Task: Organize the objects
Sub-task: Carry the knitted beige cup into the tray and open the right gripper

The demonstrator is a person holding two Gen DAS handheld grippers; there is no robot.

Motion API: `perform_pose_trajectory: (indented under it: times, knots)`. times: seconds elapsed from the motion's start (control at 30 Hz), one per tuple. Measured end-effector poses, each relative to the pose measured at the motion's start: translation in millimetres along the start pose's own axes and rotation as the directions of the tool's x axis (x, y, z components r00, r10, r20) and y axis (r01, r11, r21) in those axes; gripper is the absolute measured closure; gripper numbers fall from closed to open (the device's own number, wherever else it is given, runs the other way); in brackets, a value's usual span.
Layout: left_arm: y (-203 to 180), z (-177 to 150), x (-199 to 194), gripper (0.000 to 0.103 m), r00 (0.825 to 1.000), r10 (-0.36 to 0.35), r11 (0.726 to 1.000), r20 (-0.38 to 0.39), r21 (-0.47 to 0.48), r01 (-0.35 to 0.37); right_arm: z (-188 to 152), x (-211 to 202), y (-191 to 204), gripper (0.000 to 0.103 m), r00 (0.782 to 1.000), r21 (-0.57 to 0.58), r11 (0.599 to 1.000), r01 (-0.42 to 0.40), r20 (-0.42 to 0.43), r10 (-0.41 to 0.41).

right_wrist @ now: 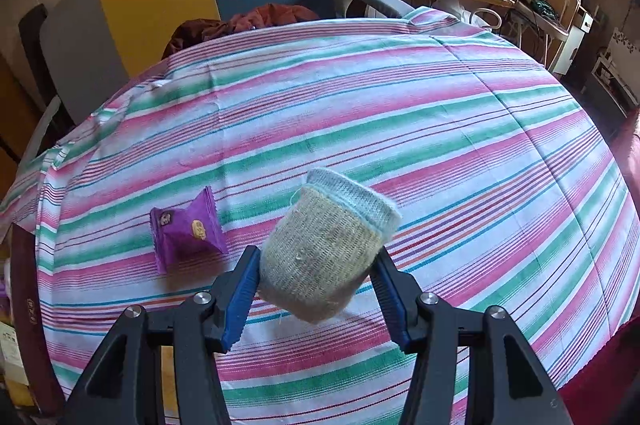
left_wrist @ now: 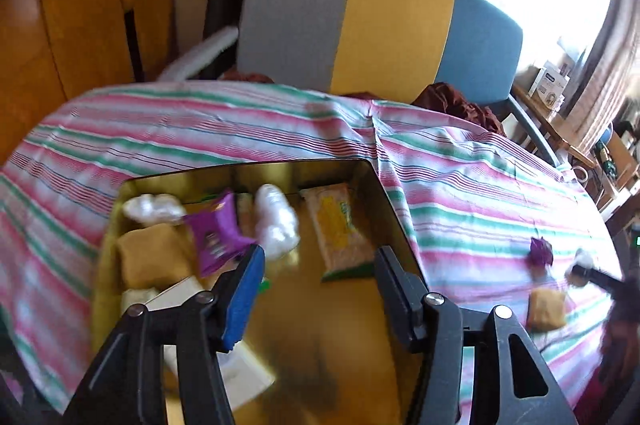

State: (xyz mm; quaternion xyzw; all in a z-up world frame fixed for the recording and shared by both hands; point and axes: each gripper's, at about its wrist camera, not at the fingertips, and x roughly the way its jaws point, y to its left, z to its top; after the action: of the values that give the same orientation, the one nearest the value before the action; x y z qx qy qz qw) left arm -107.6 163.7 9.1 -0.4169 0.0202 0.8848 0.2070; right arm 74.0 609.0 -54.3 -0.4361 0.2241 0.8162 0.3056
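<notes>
- The table (right_wrist: 400,113), under a pink, green and white striped cloth, carries a gold tin (left_wrist: 384,201) at its left side.
- The tin holds a yellow packet (left_wrist: 338,225), a purple packet (left_wrist: 218,233), white wads (left_wrist: 276,221) and a tan bundle (left_wrist: 152,257).
- The left tool (left_wrist: 320,265) hangs over the tin, pointing down into it, jaws wide and empty.
- The right tool (right_wrist: 316,269) is clamped on a knitted sock roll (right_wrist: 324,249), raised above the cloth.
- A purple snack packet (right_wrist: 186,233) lies just left of it.

Pink, green and white striped cloth (right_wrist: 360,113); purple packet (right_wrist: 186,231); beige sock (right_wrist: 324,249), pale-blue cuff; gold tin (left_wrist: 380,193).
</notes>
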Motion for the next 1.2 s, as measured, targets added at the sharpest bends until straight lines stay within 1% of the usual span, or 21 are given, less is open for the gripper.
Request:
perform_pose_trajectory:
  times: [0.1, 0.2, 0.27, 0.33, 0.4, 0.53, 0.67, 0.77, 0.83, 0.93, 1.03, 1.13, 1.2]
  knots:
    - [6.8, -14.4, -20.8, 0.044, 0.999, 0.024, 1.0, 0.029, 0.016, -0.024, 3.3, -8.4, 2.5, 0.047, 0.998, 0.019, 0.998, -0.066, 0.02, 0.065]
    - [15.0, -26.7, -37.6, 0.043, 0.998, 0.047, 0.998, 0.052, 0.032, -0.049, 4.0, -26.2, 16.9, 0.047, 0.992, -0.006, 0.993, -0.114, 0.05, 0.114]
    - [19.6, -34.3, -46.9, 0.04, 0.995, 0.064, 0.997, 0.071, 0.042, -0.067, 1.8, -42.6, 33.5, 0.047, 0.985, -0.041, 0.987, -0.157, 0.068, 0.159]
    - [22.9, -39.2, -52.1, 0.039, 0.994, 0.071, 0.996, 0.082, 0.049, -0.075, -0.7, -56.8, 52.7, 0.047, 0.976, -0.082, 0.977, -0.197, 0.077, 0.203]
    - [27.1, -43.1, -55.8, 0.039, 0.994, 0.07, 0.996, 0.086, 0.042, -0.074, -4.4, -70.7, 77.5, 0.047, 0.961, -0.129, 0.958, -0.255, 0.073, 0.265]
    - [37.8, -49.1, -60.8, 0.039, 0.995, 0.061, 0.998, 0.085, 0.013, -0.063, -17.8, -95.5, 137.8, 0.047, 0.925, -0.261, 0.897, -0.357, 0.035, 0.379]
    - [57.7, -54.9, -68.4, 0.039, 0.994, 0.064, 0.997, 0.092, -0.038, -0.061, -40.1, -113.3, 207.5, 0.047, 0.882, -0.388, 0.806, -0.447, -0.041, 0.469]
    - [74.7, -59.9, -73.6, 0.039, 0.992, 0.08, 0.994, 0.094, -0.078, -0.073, -58.9, -116.6, 258.3, 0.047, 0.852, -0.459, 0.733, -0.503, -0.117, 0.511]
    - [86.7, -63.9, -76.8, 0.039, 0.991, 0.094, 0.991, 0.093, -0.101, -0.084, -70.8, -112.5, 287.8, 0.047, 0.838, -0.49, 0.695, -0.527, -0.164, 0.52]
    - [105.1, -70.4, -80.0, 0.039, 0.989, 0.118, 0.985, 0.089, -0.137, -0.105, -88.9, -98.0, 326.7, 0.047, 0.824, -0.524, 0.646, -0.555, -0.243, 0.511]
    - [121.9, -77.4, -81.7, 0.039, 0.988, 0.135, 0.977, 0.077, -0.174, -0.12, -106.8, -80.9, 357.8, 0.047, 0.83, -0.56, 0.618, -0.552, -0.301, 0.469]
    - [131.8, -82.0, -82.0, 0.037, 0.988, 0.144, 0.972, 0.065, -0.199, -0.128, -117.7, -62.3, 380.6, 0.047, 0.842, -0.58, 0.612, -0.538, -0.337, 0.421]
    - [136.8, -84.7, -80.5, 0.036, 0.988, 0.143, 0.969, 0.056, -0.212, -0.128, -125.2, -50.2, 394.3, 0.047, 0.851, -0.604, 0.6, -0.524, -0.36, 0.382]
